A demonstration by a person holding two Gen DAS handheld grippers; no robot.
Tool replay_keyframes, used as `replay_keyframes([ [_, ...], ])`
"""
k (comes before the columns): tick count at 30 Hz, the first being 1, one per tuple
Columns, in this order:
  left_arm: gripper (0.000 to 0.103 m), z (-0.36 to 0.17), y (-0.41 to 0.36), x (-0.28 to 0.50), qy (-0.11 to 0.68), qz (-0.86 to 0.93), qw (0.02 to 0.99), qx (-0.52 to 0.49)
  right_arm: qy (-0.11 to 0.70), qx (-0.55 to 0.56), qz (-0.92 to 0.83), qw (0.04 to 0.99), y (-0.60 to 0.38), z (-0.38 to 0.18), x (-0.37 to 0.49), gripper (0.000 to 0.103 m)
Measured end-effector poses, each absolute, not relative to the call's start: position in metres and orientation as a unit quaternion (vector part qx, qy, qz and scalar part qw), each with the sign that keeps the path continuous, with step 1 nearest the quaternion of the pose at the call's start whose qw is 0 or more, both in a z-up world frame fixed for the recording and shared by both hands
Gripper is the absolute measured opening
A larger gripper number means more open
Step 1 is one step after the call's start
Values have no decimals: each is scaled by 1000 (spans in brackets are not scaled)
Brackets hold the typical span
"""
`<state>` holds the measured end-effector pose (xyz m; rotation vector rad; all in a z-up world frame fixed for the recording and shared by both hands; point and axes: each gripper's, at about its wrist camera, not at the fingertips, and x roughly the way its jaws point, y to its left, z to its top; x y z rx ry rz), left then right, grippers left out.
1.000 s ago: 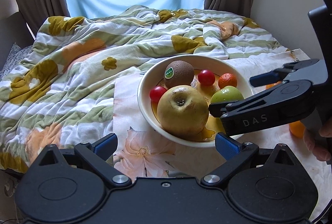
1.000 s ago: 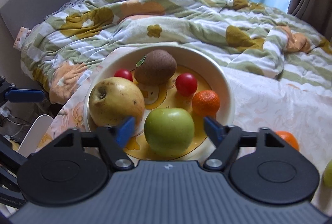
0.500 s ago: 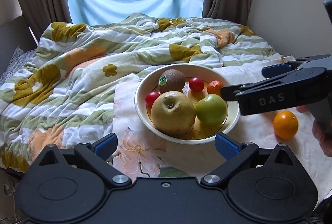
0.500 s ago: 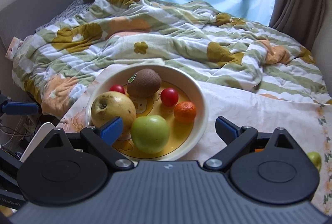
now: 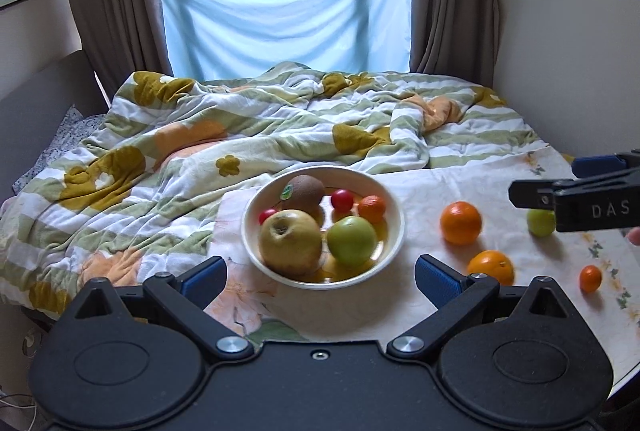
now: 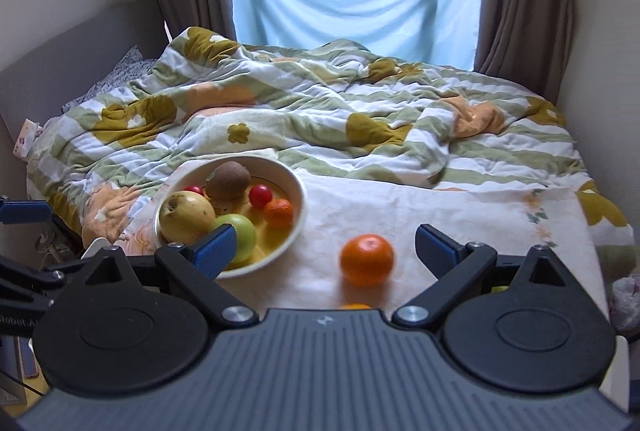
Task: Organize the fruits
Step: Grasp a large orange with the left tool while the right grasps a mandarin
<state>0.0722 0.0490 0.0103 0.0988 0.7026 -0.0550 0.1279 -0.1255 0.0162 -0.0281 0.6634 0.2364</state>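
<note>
I hold both tools back from the white bowl (image 5: 394, 231), which sits on a pale floral cloth (image 5: 460, 187) laid over the foot of the bed. My left gripper (image 5: 321, 277) has its blue-padded fingers spread wide and empty, one on each side of the bowl's near rim. My right gripper (image 6: 325, 245) is likewise spread apart with nothing between its pads; in the left wrist view it shows only as a black arm well to the right of the bowl.

Inside the bowl, a large yellow pear (image 5: 290, 241) lies at the near left, touching a green apple (image 5: 352, 241) at the near right. Behind them sit a brown kiwi (image 5: 306, 193) with a green sticker, a red cherry tomato (image 5: 342, 200) beside it, a second red one (image 5: 267, 216) tucked behind the pear at the left, and a small mandarin (image 5: 372, 208) toward the right side.

Outside the bowl, on the cloth to its right, an orange (image 5: 461, 223) rests nearest the bowl. A second orange (image 5: 491, 267) lies nearer to me than that one. A small mandarin (image 5: 591, 278) lies farther right, and a small green fruit (image 5: 540, 222), partly hidden by the right tool, farther still from the bowl.

Beyond the bowl the striped flowered duvet (image 5: 200, 151) is rumpled across the bed.
</note>
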Motion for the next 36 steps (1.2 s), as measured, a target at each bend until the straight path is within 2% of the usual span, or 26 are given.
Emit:
replay_keyframes([
  [18, 103, -20, -89, 50, 366, -39, 928, 57, 354, -53, 97, 929, -269, -16, 61, 103],
  [36, 100, -102, -118, 135, 419, -61, 902, 89, 422, -24, 74, 903, -298, -100, 85, 102],
])
